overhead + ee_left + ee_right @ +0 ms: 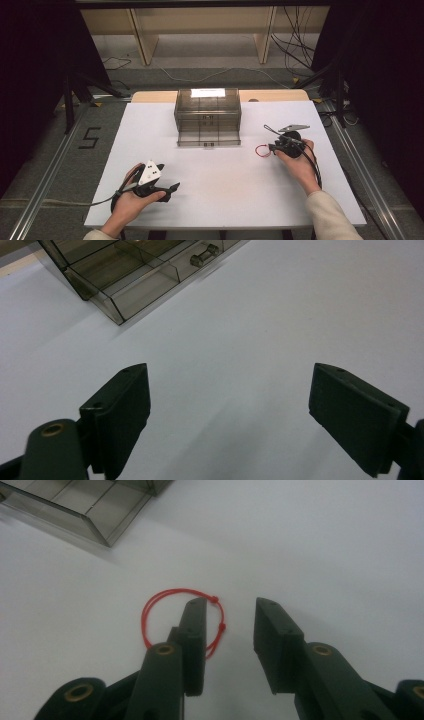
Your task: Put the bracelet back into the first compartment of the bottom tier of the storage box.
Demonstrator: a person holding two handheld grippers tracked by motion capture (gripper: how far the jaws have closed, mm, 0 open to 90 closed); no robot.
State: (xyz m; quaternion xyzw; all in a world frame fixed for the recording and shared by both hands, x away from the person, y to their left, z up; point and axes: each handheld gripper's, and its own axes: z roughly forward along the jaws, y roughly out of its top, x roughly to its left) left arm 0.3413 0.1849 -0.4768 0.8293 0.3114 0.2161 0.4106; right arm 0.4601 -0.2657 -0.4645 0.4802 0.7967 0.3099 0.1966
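So nearest us, our left gripper (172,188) just parks low over the bare white worktop (225,190), jaws spread wide with nothing between them, probably kept out of the way. Further out, our right gripper (230,617) is over the red string loop (165,600), jaws partly spread, one sitting inside the loop, nothing pinched yet. Looks like we're lining up a grab. Beyond that, the smoky plastic drawer box (207,112) sits with a drawer pulled out, likely where the loop goes.
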